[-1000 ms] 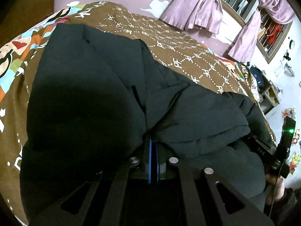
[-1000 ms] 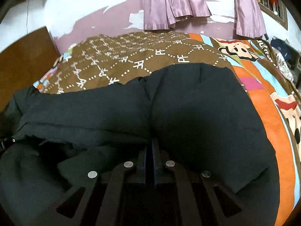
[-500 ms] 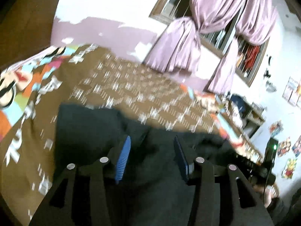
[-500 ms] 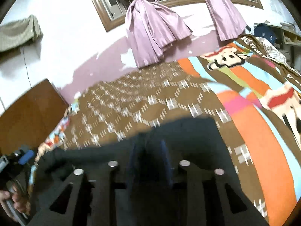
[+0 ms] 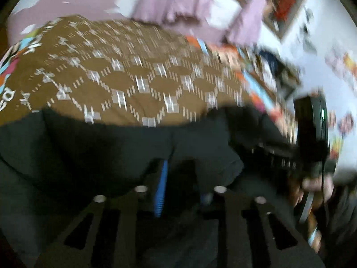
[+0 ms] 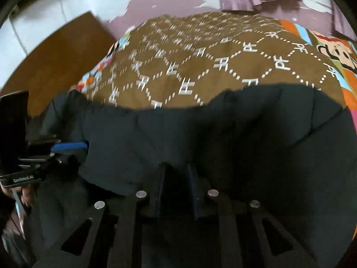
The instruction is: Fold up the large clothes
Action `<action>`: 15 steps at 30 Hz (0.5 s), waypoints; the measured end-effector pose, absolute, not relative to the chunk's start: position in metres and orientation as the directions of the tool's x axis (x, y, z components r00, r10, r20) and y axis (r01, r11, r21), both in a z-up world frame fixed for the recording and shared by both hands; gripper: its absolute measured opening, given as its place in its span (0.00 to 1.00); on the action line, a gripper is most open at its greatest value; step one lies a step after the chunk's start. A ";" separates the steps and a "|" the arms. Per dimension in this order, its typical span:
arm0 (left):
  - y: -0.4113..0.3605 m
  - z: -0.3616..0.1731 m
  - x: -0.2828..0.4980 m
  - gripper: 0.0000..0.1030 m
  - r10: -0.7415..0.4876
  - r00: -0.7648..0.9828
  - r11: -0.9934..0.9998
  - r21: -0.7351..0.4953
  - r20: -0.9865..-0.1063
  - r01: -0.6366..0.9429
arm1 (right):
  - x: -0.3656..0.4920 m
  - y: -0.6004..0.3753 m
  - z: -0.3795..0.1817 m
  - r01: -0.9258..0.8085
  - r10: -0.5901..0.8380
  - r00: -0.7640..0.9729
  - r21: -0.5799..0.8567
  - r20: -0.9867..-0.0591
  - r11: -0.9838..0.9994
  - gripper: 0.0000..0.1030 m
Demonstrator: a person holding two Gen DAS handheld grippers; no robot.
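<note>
The black padded jacket (image 6: 223,134) lies spread across the near part of the bed (image 6: 200,51), its far edge bunched against the brown patterned cover, probably so a fold can be gathered from the front. The left tool (image 5: 183,187) points low over the jacket's near hem, fingers spread; blur makes it hard to tell whether cloth sits between them. The right tool (image 6: 176,189) hovers level above the jacket's middle, fingers parted and holding nothing, aimed toward the jacket's far edge.
</note>
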State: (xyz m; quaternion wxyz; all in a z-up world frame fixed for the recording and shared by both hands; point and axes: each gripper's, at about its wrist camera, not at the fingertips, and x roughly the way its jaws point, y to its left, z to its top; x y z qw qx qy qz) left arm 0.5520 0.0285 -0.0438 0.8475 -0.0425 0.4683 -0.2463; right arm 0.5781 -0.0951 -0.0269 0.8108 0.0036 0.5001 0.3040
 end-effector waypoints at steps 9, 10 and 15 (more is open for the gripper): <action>0.015 -0.096 0.559 0.03 -0.305 0.316 0.916 -0.185 -0.899 0.357 | 0.583 -0.065 -0.054 -0.513 0.340 0.351 0.124 -0.873 0.849 0.15; 0.014 -0.100 0.561 0.03 -0.294 0.320 0.920 -0.176 -0.900 0.350 | 0.581 -0.068 -0.052 -0.508 0.352 0.360 0.135 -0.864 0.851 0.15; 0.019 -0.102 0.553 0.03 -0.315 0.383 0.917 -0.175 -0.868 0.358 | 0.567 -0.074 -0.024 -0.523 0.516 0.321 0.305 -0.794 0.796 0.19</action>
